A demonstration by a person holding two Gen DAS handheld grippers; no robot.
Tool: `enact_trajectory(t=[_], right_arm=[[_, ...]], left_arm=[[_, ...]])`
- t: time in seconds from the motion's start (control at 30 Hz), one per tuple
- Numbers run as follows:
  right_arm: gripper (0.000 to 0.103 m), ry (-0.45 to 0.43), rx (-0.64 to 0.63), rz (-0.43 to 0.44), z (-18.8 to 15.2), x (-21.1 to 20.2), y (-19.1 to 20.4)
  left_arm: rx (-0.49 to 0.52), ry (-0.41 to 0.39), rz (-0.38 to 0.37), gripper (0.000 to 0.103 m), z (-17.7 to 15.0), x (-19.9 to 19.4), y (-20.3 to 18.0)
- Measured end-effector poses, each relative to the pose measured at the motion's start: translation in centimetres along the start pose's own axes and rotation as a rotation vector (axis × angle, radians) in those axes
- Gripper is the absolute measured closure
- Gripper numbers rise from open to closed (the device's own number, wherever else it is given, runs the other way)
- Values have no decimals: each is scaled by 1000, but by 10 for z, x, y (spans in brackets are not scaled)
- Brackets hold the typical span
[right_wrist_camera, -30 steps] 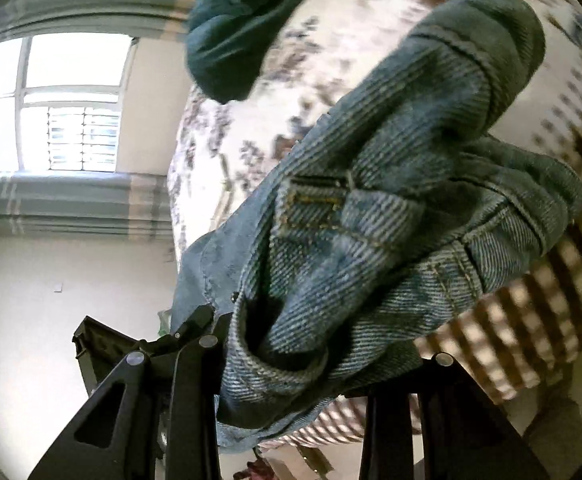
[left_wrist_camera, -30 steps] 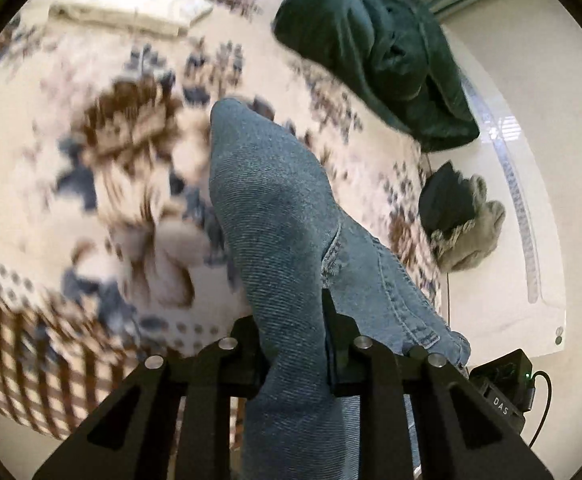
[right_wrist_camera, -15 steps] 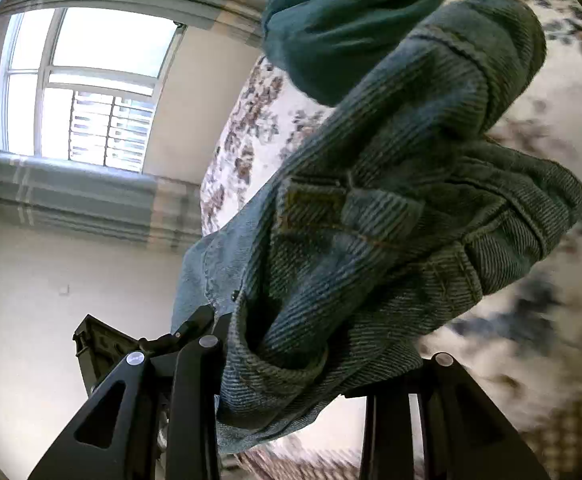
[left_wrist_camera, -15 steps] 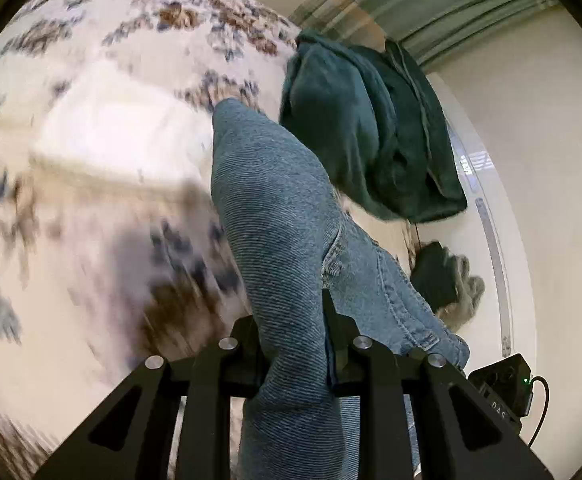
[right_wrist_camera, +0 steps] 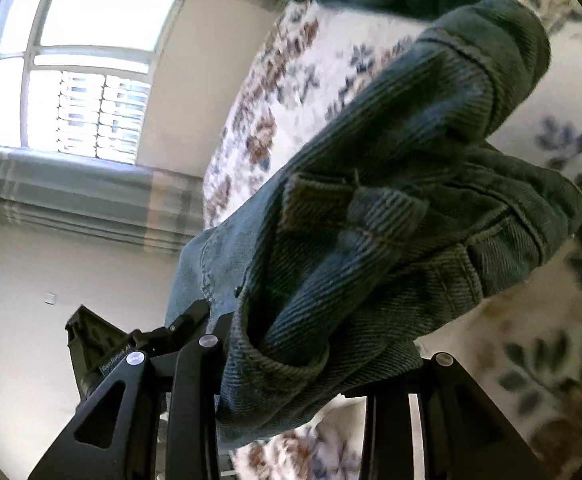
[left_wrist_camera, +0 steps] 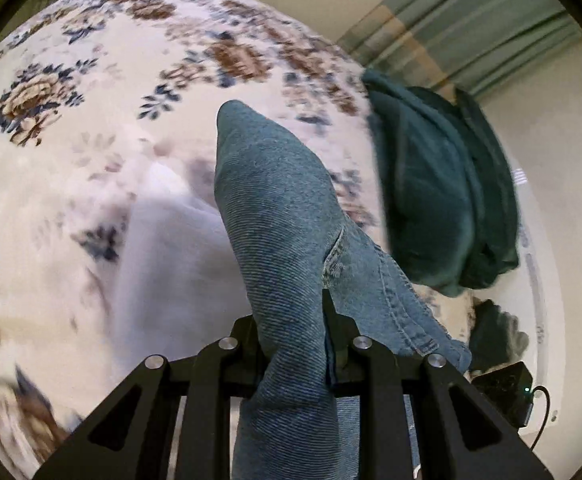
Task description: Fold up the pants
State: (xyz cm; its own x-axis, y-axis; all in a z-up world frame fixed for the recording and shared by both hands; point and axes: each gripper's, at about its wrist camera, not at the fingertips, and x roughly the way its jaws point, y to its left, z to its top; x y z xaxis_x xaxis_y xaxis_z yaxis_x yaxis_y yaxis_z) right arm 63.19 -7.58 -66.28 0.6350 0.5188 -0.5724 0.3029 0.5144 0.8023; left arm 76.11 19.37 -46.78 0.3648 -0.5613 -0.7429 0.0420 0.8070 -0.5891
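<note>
While both grippers carry the jeans (left_wrist_camera: 275, 216) above the floral bedspread (left_wrist_camera: 91, 120) | left gripper (left_wrist_camera: 291, 328) and right gripper (right_wrist_camera: 311, 344) each clamp bunched denim | we judge it heavy, limp, grippy | best held at waistband, seams

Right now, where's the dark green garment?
In the left wrist view the dark green garment lies on the floral bedspread, right of the jeans held in the left claw; the right wrist view shows it at the top edge.
</note>
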Motion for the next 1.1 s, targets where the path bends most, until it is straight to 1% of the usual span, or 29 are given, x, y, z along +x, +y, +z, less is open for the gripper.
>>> enact_trajectory(t=[0.1, 0.2, 0.23, 0.27, 0.33, 0.37, 0.4, 0.43, 0.47, 0.5, 0.53, 0.57, 0.6, 0.63, 0.67, 0.73, 0.77, 0.8, 0.83, 0.87, 0.97, 1.0, 1.07, 1.1], right_arm=[[69, 25, -18, -46, -11, 46, -14], [66, 57, -3, -73, -16, 71, -32], [59, 79, 17, -88, -20, 76, -40], [55, 96, 30, -92, -21, 78, -45], [50, 146, 54, -104, -26, 79, -57], [48, 162, 61, -107, -28, 77, -59], [48, 176, 62, -114, -28, 75, -60], [43, 197, 48, -137, -29, 72, -58], [29, 207, 38, -157, -21, 80, -56], [23, 214, 22, -181, -19, 80, -49], [13, 225, 4, -214, -18, 75, -43], [12, 234, -17, -242, -15, 71, -34], [12, 246, -40, -276, -14, 65, -28], [11, 244, -86, -327, -7, 64, -9], [9, 237, -124, -362, -1, 62, 8], [7, 211, -220, -454, 16, 57, 44], [6, 197, -257, -500, 12, 40, 48], [6, 181, -294, -551, 19, 28, 63], [5, 154, -345, -622, 23, 12, 73], [0, 135, -380, -671, 22, -3, 77], [0, 75, -489, -776, 27, -34, 117], [0, 55, -523, -797, 27, -45, 127], [0, 25, -562, -813, 30, -71, 160], [0, 15, -577, -814, 28, -83, 168]], left_arm=[[-30, 34, 17, 84, 6, 26, 42], [-62, 66, 20, 84, -1, 43, 71], [-67, 70, 14, 83, -4, 44, 76], [-65, 72, 13, 80, -6, 43, 79], [-60, 86, 10, 77, -8, 40, 80], [-59, 95, 19, 71, -8, 38, 80], [-59, 100, 45, 68, -9, 35, 80], [-59, 100, 73, 65, -10, 31, 78], [-61, 95, 104, 62, -13, 24, 76], [-61, 93, 129, 60, -13, 20, 76], [-60, 94, 160, 57, -16, 15, 75], [-59, 102, 197, 54, -19, 11, 73], [-58, 107, 219, 53, -20, 10, 71], [-49, 110, 251, 51, -25, 5, 66], [-39, 109, 281, 40, -28, 2, 62], [5, 100, 348, 25, -39, -10, 44], [18, 98, 364, 20, -41, -13, 39], [40, 95, 393, 17, -47, -21, 28], [53, 91, 416, 15, -50, -26, 21], [71, 82, 450, 14, -55, -34, 12], [119, 49, 505, 14, -63, -52, -12], [133, 40, 521, 14, -67, -60, -22], [164, 21, 542, 14, -73, -74, -41], [177, 11, 552, 14, -76, -82, -50]])
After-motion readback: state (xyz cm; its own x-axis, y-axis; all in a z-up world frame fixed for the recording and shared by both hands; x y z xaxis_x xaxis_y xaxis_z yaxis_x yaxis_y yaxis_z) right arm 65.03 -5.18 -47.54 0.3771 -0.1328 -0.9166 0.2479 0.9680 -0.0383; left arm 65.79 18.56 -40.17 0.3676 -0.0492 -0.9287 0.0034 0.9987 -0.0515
